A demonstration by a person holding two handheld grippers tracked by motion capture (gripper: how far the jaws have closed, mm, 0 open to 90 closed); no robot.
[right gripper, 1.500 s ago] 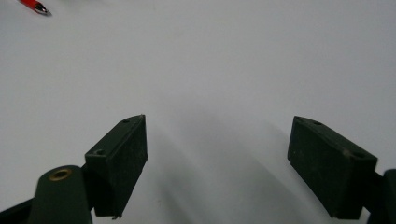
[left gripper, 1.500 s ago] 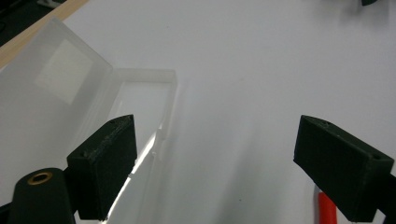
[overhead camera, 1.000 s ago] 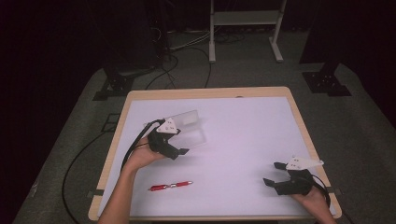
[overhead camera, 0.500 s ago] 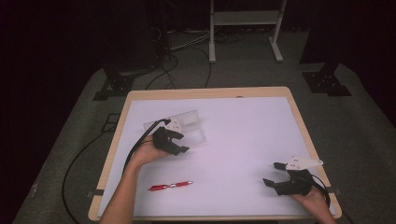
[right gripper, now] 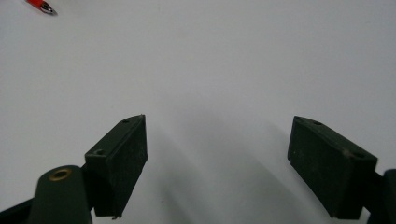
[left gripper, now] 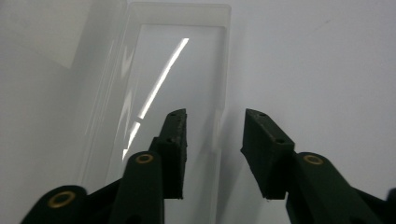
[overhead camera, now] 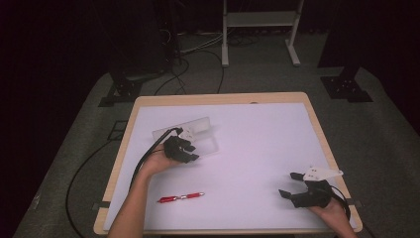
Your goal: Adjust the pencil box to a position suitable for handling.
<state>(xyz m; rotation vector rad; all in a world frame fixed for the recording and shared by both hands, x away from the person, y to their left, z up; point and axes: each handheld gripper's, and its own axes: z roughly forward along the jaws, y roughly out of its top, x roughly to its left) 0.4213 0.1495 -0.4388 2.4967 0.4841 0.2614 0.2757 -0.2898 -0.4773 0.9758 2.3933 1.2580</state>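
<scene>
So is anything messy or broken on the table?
Nothing looks broken or spilled. The clear plastic case lies open with nothing in it, and the red pen lies apart from it on the white table.

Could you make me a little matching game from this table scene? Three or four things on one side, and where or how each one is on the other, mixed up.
Things:
1. clear plastic box
2. red pen
3. left gripper
4. right gripper

Places or states:
a. lies on the white mat near the table's front edge
b. jaws wide apart over bare mat, near the table's right front corner
c. lies on the mat toward the table's back left part
d. jaws either side of the box's long wall, just been closing, gaps still showing

Pairs: 1-c, 2-a, 3-d, 4-b
</scene>
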